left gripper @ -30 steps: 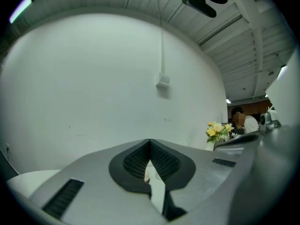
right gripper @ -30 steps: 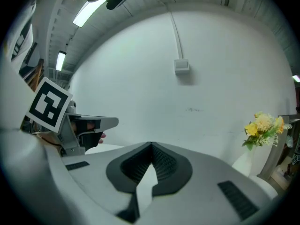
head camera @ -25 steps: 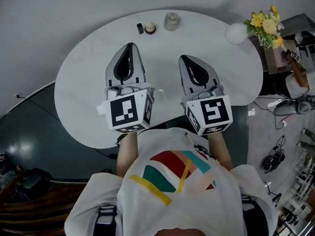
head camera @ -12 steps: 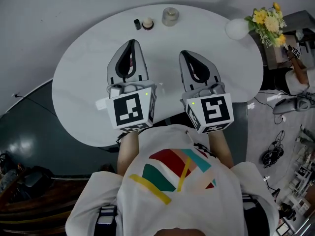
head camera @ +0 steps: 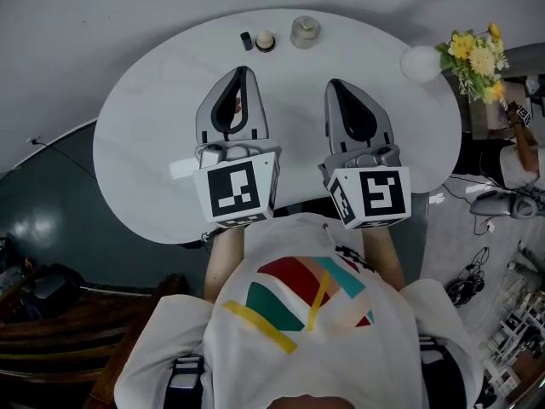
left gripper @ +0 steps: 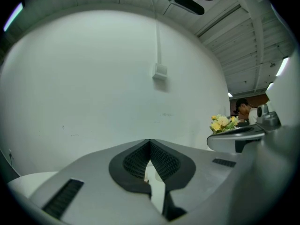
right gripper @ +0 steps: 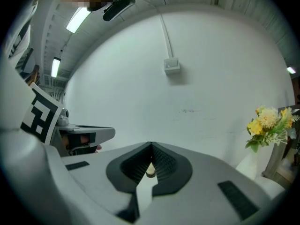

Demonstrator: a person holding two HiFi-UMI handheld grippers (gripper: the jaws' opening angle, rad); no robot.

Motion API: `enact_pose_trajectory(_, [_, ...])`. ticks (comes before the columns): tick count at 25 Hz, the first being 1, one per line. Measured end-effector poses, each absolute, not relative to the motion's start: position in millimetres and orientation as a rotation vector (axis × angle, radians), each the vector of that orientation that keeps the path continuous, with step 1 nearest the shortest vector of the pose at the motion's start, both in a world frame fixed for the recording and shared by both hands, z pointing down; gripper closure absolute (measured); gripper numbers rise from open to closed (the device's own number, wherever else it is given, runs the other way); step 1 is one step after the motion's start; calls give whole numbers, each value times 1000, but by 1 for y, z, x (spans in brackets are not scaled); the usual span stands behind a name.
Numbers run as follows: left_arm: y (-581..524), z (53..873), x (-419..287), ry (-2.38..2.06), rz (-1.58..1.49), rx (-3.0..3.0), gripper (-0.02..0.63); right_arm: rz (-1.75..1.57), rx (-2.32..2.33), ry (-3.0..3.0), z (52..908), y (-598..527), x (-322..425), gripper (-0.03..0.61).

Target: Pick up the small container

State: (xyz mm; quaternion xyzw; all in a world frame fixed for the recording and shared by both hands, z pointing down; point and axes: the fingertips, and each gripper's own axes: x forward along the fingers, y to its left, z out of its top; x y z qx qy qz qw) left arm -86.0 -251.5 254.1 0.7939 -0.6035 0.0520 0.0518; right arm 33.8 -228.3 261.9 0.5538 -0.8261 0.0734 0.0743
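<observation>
One container [head camera: 265, 41], on table [head camera: 145, 143]: well ahead and slightly right of left gripper [head camera: 242, 73] jaws, the nearer; ahead-left of right gripper [head camera: 336, 85]; both jaws closed, empty.

L gripper [head camera: 242, 72], R gripper [head camera: 335, 84] over table [head camera: 145, 143]; small container [head camera: 265, 41] at far edge

The white oval table [head camera: 153, 143] bears a black cap [head camera: 246, 40], small container [head camera: 265, 41], glass jar [head camera: 304, 31] and white globe [head camera: 421, 63].

at your 12 o'clock, three small items [head camera: 265, 41] are too tiny to identify. the cubes [head camera: 237, 192] hide your hands.
</observation>
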Motion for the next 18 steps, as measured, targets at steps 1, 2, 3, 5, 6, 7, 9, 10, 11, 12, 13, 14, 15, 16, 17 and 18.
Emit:
enact_pose_trajectory(1, [-252, 254, -84, -1841, 159, 2414, 597, 222, 1663, -2480, 262, -230, 37, 568])
enact_pose_trajectory(2, [-253, 254, -81, -1845, 161, 2413, 597, 221, 1659, -2478, 263, -232, 40, 568])
enact_pose_trajectory(3, [-254, 254, -79, -1849, 164, 2411, 597, 217, 1650, -2473, 265, -233, 41, 568])
enact_pose_trajectory(5, [-256, 254, -75, -1853, 168, 2407, 597, 214, 1625, -2465, 269, -236, 43, 568])
enact_pose_trajectory(6, [-257, 254, -73, -1853, 170, 2405, 597, 218, 1612, -2466, 271, -237, 43, 568])
enact_pose_trajectory(7, [-257, 254, -71, -1853, 175, 2405, 597, 225, 1600, -2469, 273, -237, 42, 568])
enact_pose_trajectory(9, [-259, 256, -69, -1859, 198, 2412, 597, 246, 1572, -2480, 276, -240, 40, 568])
enact_pose_trajectory(10, [-260, 257, -68, -1865, 217, 2419, 597, 260, 1557, -2488, 278, -242, 39, 567])
enact_pose_trajectory(11, [-261, 259, -67, -1870, 236, 2426, 597, 273, 1543, -2496, 280, -244, 37, 566])
enact_pose_trajectory(12, [-263, 260, -66, -1871, 247, 2429, 597, 281, 1534, -2500, 281, -247, 37, 566])
enact_pose_trajectory(13, [-264, 261, -65, -1868, 248, 2428, 597, 284, 1530, -2502, 282, -251, 37, 565])
enact_pose_trajectory(14, [-267, 262, -64, -1865, 240, 2424, 597, 283, 1533, -2500, 282, -256, 38, 565])
enact_pose_trajectory(15, [-269, 262, -63, -1863, 229, 2421, 597, 280, 1538, -2498, 282, -261, 40, 565])
enact_pose_trajectory(16, [-272, 262, -63, -1863, 224, 2420, 597, 277, 1542, -2497, 282, -266, 41, 564])
enact_pose_trajectory(17, [-274, 263, -62, -1863, 227, 2420, 597, 273, 1543, -2497, 282, -272, 43, 563])
enact_pose_trajectory(18, [-277, 263, -61, -1864, 224, 2420, 597, 267, 1539, -2499, 281, -277, 43, 557])
